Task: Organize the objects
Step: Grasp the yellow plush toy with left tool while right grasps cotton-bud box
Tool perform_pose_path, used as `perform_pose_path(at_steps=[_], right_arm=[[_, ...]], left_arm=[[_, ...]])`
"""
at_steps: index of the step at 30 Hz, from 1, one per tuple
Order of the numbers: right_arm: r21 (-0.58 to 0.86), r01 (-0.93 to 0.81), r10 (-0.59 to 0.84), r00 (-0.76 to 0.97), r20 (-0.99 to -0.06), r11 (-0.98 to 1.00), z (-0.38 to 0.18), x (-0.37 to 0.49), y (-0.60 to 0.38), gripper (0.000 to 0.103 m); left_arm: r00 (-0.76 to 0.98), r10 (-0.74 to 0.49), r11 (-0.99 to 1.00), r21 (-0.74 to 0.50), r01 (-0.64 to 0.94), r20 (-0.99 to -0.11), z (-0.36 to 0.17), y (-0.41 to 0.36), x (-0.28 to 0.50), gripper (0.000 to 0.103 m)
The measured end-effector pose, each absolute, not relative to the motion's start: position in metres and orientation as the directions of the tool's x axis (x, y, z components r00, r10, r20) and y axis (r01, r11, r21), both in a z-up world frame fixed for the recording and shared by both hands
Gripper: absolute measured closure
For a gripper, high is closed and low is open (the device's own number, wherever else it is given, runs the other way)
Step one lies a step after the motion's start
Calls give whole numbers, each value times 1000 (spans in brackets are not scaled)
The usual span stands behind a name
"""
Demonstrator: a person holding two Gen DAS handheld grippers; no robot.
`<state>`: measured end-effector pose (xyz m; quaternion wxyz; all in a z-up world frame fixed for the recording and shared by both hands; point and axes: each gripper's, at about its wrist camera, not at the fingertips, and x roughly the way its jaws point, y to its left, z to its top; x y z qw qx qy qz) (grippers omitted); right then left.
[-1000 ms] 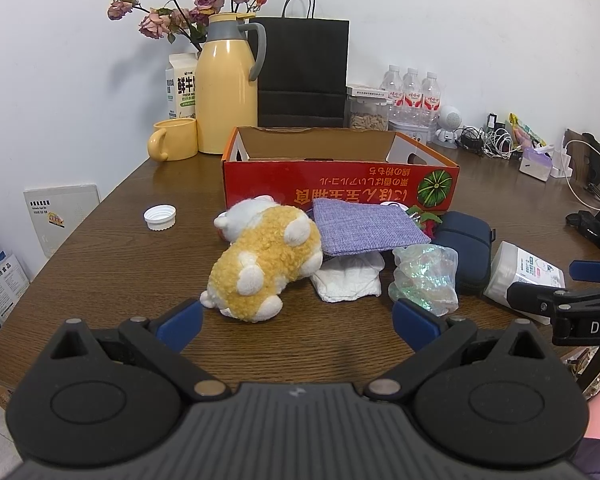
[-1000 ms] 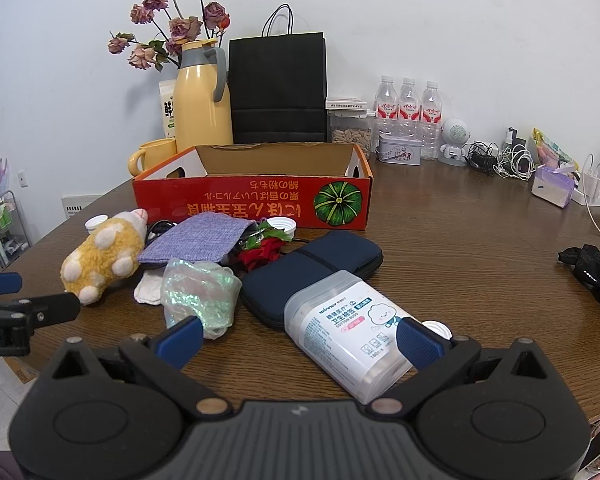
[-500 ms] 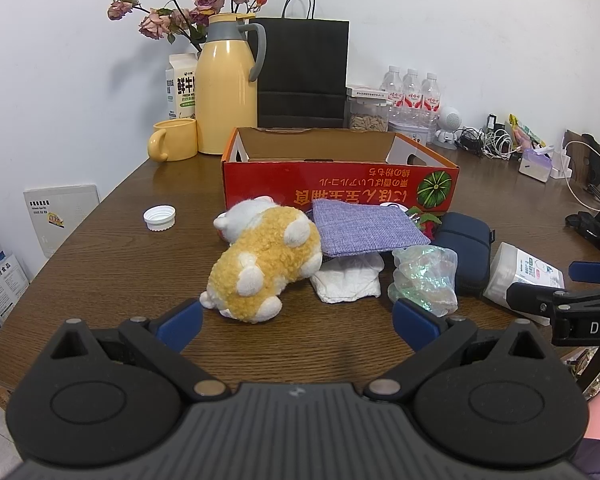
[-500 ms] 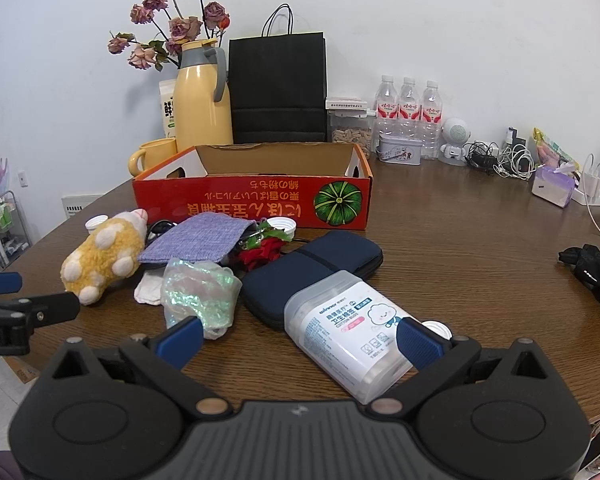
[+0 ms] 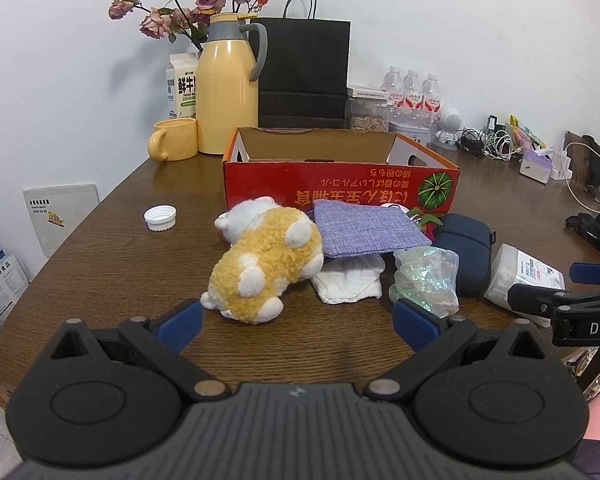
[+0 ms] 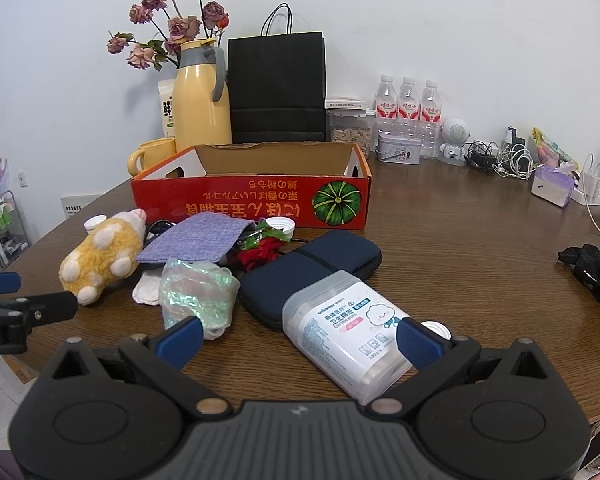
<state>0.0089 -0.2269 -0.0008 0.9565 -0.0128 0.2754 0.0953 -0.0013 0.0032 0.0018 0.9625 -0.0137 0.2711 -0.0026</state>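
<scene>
- Across the near half of the bench (image 5: 100,264), the loose things lie in one cluster in front of the red cardboard box (image 5: 340,184), none of them yet inside it as far as I can see.
- Left gripper (image 5: 296,316): my jaws stand wide apart and hold nothing; the yellow plush toy (image 5: 266,266) lies just ahead, between their lines, touching the purple fabric pouch (image 5: 366,230).
- Right gripper (image 6: 298,336): my jaws are likewise spread wide and empty; the cotton swab box (image 6: 344,332) lies on its side between them, leaning on the navy zip case (image 6: 312,270).
- Step in hand, as I judge it: the approach before a first pick, with both tools hovering short of their items.
- Next move calls for advancing until the pads flank an item, closing, then lifting it over the box's near wall.
- The crinkled plastic bag (image 6: 198,292) and white cloth (image 5: 350,280) sit close by, so a clean grip needs a straight entry.
</scene>
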Motion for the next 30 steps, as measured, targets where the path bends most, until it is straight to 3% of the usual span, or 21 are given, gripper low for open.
perform_pose_path(at_steps=[16,25,30], right_arm=[[-32,-172,131,849,-512,985,-7,20,-256,0],[-112,-352,240,806,-541,929,-11,43,-260,1],[-97,-420,281,744,-606,903,-16,67,-264,8]], left_arm=[[840,29,996,-53,-68,-543,-8,20,14,0],[832,72,993,-36,-110,-550,-11,26,31,0],[822,90,992,-19,-122,-562,-13,30,46,0]])
